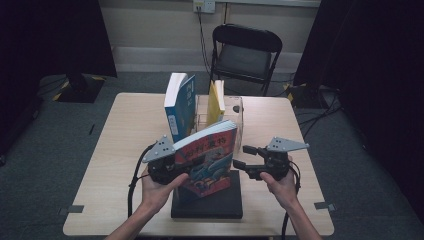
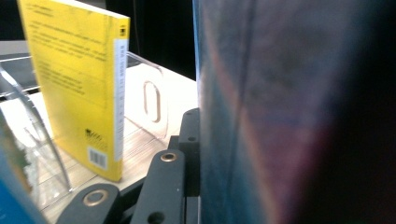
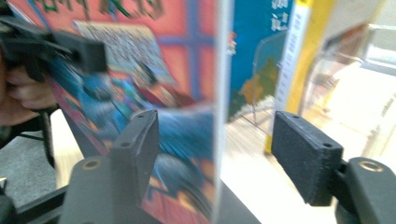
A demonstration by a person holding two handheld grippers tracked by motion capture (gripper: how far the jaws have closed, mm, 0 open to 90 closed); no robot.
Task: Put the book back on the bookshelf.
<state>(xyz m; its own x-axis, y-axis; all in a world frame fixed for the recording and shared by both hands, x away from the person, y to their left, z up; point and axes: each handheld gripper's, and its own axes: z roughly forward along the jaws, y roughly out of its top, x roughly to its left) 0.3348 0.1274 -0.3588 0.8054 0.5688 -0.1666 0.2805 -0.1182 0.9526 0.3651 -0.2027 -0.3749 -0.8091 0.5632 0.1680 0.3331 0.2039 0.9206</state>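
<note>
The left gripper (image 1: pixel 186 171) clamps the red book (image 1: pixel 207 162) upright above the black block (image 1: pixel 210 202); the right gripper (image 1: pixel 241 156) stands open beside it, probably just released.

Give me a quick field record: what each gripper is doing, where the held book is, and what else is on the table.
held item: red-and-blue book, tilted, above black block
left gripper: shut on the book's edge
right gripper: open, jaws either side of the book's edge, not pressing
clear rack: behind, holds yellow book upright
blue book: upright beside the rack
table: light wood
</note>
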